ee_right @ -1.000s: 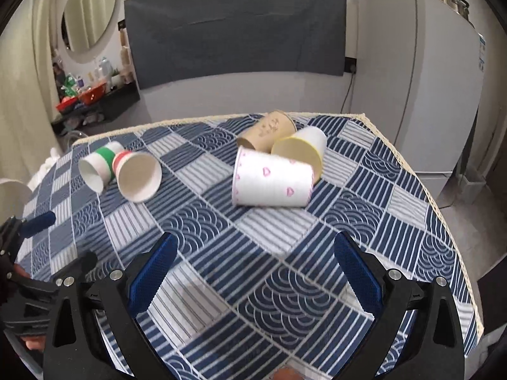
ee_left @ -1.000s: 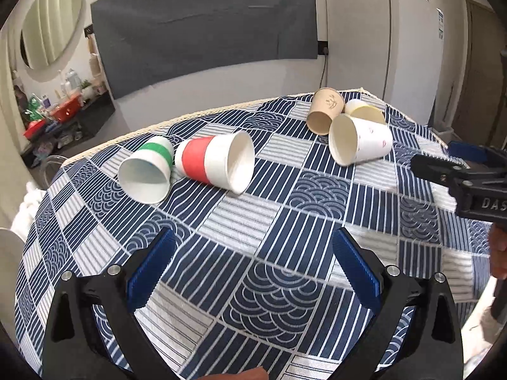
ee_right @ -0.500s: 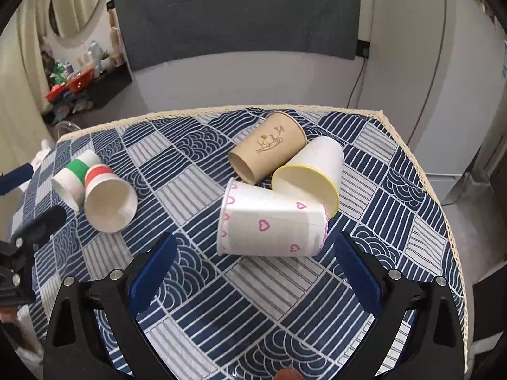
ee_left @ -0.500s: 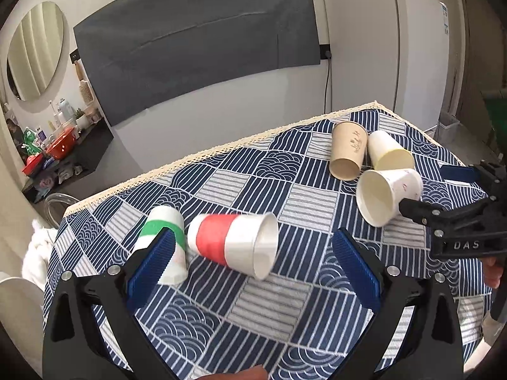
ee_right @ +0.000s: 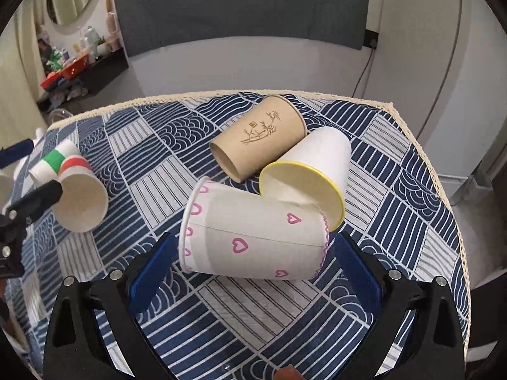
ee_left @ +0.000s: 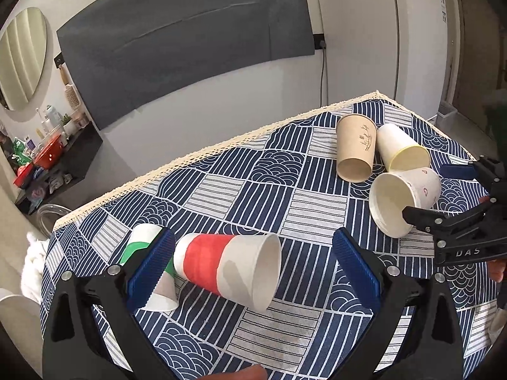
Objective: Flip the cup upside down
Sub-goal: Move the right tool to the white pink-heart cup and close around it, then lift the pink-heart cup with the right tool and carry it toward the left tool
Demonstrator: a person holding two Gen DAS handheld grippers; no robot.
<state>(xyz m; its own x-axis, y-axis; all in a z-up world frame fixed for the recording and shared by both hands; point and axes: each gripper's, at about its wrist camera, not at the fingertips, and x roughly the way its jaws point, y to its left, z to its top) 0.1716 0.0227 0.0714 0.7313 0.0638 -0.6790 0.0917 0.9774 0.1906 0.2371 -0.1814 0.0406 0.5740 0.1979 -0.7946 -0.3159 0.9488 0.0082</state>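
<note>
Closing in for the grasp, both at once, with no cup lifted yet. Left gripper (ee_left: 253,261) spread wide, blue pads either side of the red-banded paper cup (ee_left: 226,267), lying on its side on the patterned tablecloth (ee_left: 253,183), mouth to the right, just beside the green-banded cup (ee_left: 142,243). Right gripper (ee_right: 253,264) likewise agape, bracketing the heart-printed cup (ee_right: 253,234), also on its side, its base end against the yellow-rimmed cup (ee_right: 312,174), with the brown bamboo-print cup (ee_right: 258,136) behind. Both tools levelled low, pointing across the table. Next, probably: squeezing gently on the cup walls without crushing, lifting clear of neighbours, then rotating mouth-down and setting down.
</note>
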